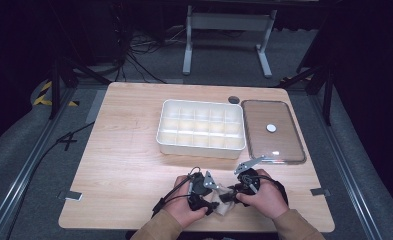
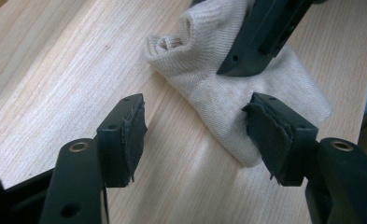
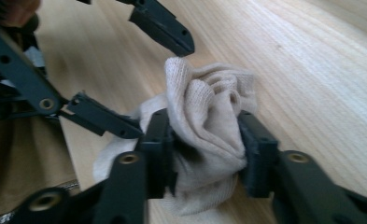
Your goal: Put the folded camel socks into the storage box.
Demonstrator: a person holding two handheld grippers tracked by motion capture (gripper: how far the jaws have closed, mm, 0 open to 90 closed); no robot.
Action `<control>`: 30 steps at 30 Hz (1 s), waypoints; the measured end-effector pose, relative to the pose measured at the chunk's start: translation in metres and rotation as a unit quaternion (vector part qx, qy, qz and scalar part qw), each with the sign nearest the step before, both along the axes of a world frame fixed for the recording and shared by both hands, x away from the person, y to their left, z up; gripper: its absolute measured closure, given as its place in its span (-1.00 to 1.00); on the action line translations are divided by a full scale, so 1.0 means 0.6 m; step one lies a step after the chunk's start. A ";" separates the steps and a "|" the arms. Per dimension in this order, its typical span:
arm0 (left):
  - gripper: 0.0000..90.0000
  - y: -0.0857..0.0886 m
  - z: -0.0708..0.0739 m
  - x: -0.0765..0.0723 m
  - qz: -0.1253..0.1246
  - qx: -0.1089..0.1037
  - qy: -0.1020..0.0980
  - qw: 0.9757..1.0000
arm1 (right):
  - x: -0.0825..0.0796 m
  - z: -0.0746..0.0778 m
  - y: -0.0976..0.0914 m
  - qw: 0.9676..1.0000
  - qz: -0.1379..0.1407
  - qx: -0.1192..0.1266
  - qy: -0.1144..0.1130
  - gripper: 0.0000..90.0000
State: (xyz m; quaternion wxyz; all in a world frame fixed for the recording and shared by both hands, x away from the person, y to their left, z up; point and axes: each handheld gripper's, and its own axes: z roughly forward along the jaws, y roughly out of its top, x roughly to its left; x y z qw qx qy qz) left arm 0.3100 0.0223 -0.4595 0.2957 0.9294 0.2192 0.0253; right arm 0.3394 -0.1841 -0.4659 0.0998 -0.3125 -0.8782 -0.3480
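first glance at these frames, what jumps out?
The cream knitted sock at the near edge of the wooden table, bunched up between the fingers of the right gripper, which are shut on it. The left gripper sits open beside it, one finger touching the cloth. Behind them, a white compartment tray mid-table with its clear lid lying flat to the right.

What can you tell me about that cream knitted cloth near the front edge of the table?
The cream knitted cloth looks like a soft ribbed piece, maybe a sock, though that is uncertain. It lies bunched on the wooden table near the person's edge, between the two hands. The right gripper has its jaws closed on a gathered fold, lifting that part into a crumpled peak, while the rest lies flatter on the wood. The left gripper is open, one jaw resting at the cloth's edge.
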 end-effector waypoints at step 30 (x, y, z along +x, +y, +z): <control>-0.12 0.128 0.043 0.024 0.067 -0.018 -0.018 0.997 | -0.018 0.051 -0.007 0.993 0.024 -0.003 -0.119 0.66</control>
